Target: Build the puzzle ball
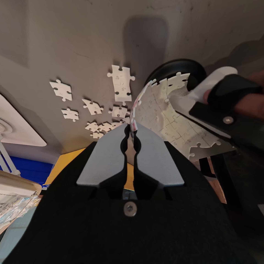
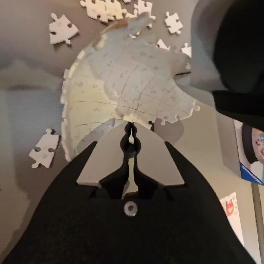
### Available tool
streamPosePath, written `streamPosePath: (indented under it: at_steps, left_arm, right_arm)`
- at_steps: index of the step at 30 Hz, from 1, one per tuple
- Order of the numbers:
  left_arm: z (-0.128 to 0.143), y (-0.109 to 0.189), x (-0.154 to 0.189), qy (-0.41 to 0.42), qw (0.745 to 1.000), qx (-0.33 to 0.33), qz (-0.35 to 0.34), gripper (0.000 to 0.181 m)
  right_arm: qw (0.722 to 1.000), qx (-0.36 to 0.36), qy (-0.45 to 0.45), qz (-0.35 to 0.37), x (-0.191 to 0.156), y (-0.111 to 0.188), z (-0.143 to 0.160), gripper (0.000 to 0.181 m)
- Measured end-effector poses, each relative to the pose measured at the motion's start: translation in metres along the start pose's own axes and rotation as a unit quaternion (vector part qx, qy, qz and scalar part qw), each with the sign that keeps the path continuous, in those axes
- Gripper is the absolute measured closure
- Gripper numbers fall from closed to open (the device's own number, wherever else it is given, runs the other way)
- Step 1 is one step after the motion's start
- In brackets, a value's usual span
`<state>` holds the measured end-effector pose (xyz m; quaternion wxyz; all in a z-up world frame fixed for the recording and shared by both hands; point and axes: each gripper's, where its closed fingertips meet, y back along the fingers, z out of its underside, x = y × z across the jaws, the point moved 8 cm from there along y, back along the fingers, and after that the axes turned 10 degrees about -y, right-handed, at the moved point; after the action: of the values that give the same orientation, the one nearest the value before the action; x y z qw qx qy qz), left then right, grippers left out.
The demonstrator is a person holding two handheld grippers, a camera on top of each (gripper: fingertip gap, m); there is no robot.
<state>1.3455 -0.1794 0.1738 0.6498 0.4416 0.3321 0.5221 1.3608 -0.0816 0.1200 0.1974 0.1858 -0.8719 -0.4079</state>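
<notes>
Here both jaws clamp the curved white half-built puzzle ball shell (image 2: 128,85), left gripper (image 1: 132,128) at its nine-o'clock rim, right gripper (image 2: 131,125) at six; steady, even grip should prevent seams popping.

My left wrist view looks down its fingers, close on the shell's (image 1: 161,114) edge. My right wrist view faces the shell's (image 2: 114,88) hollow inside, equally near. Both share the shell and the loose pieces (image 1: 91,107) (image 2: 62,29) beside it.

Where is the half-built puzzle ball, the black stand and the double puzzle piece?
half-built puzzle ball (image 2: 128,85), right wrist view, its pale inside.
black stand (image 1: 178,67), left wrist view, its round top.
double puzzle piece (image 1: 121,85), left wrist view, its middle.
</notes>
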Motion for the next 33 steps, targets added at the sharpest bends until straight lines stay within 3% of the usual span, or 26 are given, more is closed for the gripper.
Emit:
streamPosePath:
  at_steps: [7,15,33]
  left_arm:
    - [-0.0001,0.0010,-0.0008,-0.003,1.000,0.000,-0.003,0.179]
    - [-0.0029,0.0020,-0.0008,-0.006,1.000,-0.002,-0.010,0.179]
    - [-0.0031,0.0031,0.0000,-0.004,1.000,0.006,-0.010,0.179]
  right_arm:
    - [0.999,-0.036,0.001,-0.023,0.0040,-0.0076,0.0067,0.181]
    - [0.998,-0.065,0.015,0.002,0.0055,-0.0051,0.0064,0.181]
    - [0.997,-0.051,-0.055,-0.010,0.0037,-0.0077,0.0076,0.181]
